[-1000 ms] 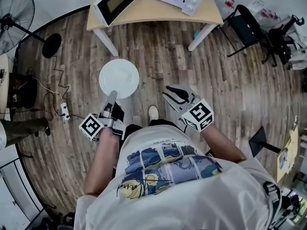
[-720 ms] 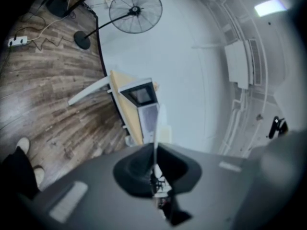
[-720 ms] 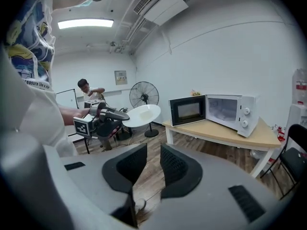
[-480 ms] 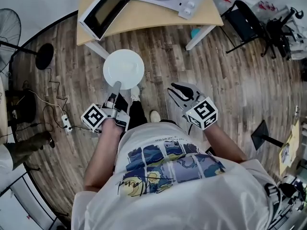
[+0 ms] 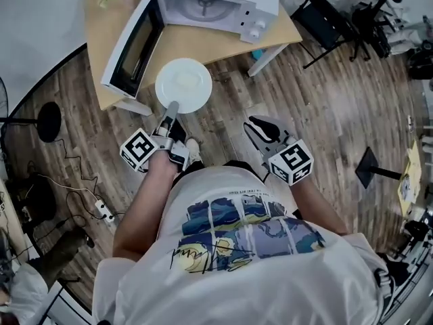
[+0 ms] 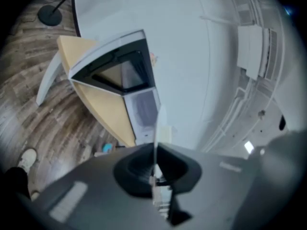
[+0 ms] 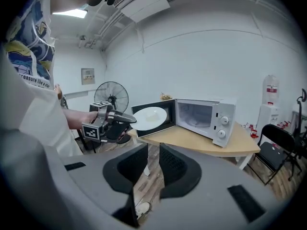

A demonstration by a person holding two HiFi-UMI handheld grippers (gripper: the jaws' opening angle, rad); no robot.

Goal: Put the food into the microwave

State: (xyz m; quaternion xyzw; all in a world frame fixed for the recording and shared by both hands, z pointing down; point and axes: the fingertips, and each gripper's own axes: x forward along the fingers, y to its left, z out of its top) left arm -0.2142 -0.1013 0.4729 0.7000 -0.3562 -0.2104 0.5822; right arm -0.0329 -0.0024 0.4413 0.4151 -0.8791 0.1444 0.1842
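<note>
Wood floor (image 5: 325, 107), tan table (image 5: 203, 42), open microwave door (image 5: 132, 46) beside plate (image 5: 183, 85); black chair (image 5: 321, 17)

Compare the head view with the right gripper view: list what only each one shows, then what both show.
Only the head view: the power strip and a black stand on the floor.
Only the right gripper view: the ceiling light and a wall notice.
Both: the open microwave, the table, the chair, and the left gripper shut on the plate.
</note>
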